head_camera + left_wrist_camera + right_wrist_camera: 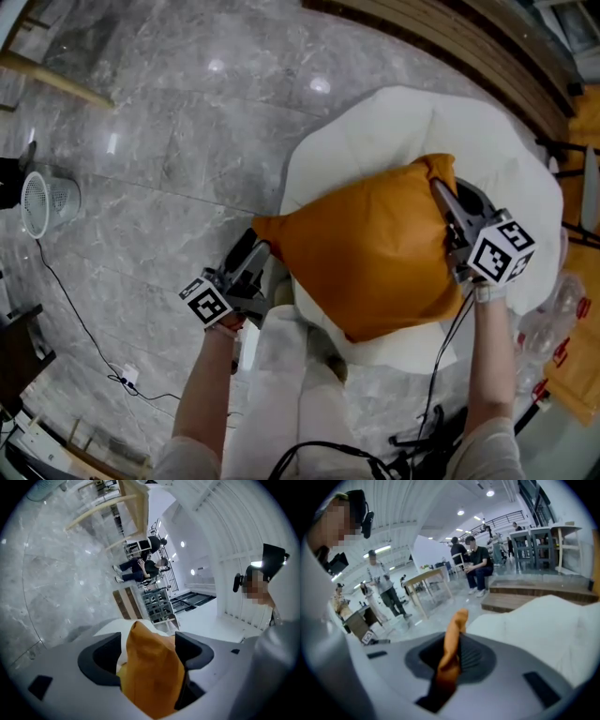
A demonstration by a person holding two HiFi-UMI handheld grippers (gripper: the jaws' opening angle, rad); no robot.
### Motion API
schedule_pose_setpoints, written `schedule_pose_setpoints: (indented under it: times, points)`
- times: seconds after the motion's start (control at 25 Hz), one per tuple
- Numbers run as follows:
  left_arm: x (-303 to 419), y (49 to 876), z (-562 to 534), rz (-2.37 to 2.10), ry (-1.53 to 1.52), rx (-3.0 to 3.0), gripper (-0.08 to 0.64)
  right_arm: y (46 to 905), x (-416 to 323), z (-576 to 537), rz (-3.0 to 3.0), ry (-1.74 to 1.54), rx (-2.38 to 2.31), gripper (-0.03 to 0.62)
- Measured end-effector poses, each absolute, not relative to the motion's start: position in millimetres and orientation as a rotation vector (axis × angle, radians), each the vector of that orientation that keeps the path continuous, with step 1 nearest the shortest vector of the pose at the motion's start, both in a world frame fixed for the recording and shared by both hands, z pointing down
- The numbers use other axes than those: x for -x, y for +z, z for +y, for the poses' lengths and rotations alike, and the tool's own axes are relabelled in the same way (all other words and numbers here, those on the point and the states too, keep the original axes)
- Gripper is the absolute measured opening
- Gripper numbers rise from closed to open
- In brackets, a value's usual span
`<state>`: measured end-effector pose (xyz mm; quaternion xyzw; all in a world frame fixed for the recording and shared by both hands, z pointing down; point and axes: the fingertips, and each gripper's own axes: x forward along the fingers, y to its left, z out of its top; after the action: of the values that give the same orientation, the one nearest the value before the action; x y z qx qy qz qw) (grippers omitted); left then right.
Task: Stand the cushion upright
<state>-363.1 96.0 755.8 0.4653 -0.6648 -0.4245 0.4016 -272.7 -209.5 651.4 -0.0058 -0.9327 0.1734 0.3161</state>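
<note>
An orange cushion (375, 248) leans tilted on a white padded seat (412, 122), seen from above in the head view. My left gripper (251, 262) is at the cushion's lower left corner. In the left gripper view that orange corner (152, 672) lies between the wide jaws of the left gripper (147, 644); it touches the right jaw and a gap shows on the left side. My right gripper (448, 211) is at the upper right corner. In the right gripper view the right gripper (454, 653) pinches a thin fold of the cushion (452, 639).
A white mesh bin (42, 202) stands on the grey marble floor at far left, with a thin cable (84, 328) trailing near it. Wooden steps (469, 37) run behind the seat. Clear plastic items (553, 319) lie at right. Several people (476, 566) are in the background.
</note>
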Motion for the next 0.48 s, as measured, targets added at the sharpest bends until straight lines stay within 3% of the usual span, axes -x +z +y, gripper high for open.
schedule_pose_setpoints:
  times: [0.28,0.48]
  points:
    - [357.4,764.5,86.8,-1.577,-1.074,-1.152,0.356,640.6,266.3,-196.4,-2.496,0.442,0.035,0.066]
    - [355.0,746.6,78.7,-1.579,-1.059,-1.175,0.180,626.7,255.0,-191.9,-2.523,0.448,0.019,0.066]
